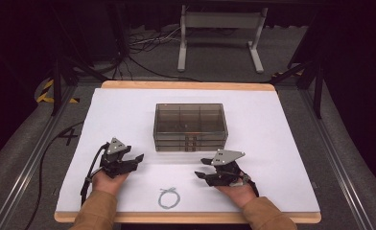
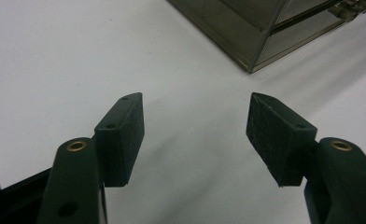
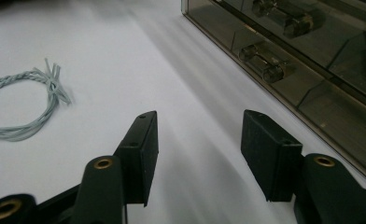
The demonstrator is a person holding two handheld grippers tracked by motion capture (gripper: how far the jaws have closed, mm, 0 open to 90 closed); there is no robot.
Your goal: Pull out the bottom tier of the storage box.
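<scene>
A smoky transparent drawer box [image 1: 190,127] stands mid-table, with small clear knobs [image 1: 190,143] on its front drawers. A pale grey-blue loop of twisted cord [image 1: 169,197] lies near the table's front edge. My left gripper [image 1: 136,159] sits front-left of the box, open and empty; in its own view the jaws [image 2: 195,126] spread wide over bare table, the box corner [image 2: 256,32] ahead on the right. My right gripper [image 1: 203,168] rests front-right of the box, open and empty [image 3: 200,140], beside the drawer knobs [image 3: 265,65], with the cord [image 3: 22,102] to its left.
The white sheet [image 1: 119,110] covers a wooden-edged table [image 1: 186,85]. Beyond the far edge stand a grey metal stand [image 1: 219,33] and floor cables [image 1: 143,43]. Metal rails [image 1: 334,158] run along both sides.
</scene>
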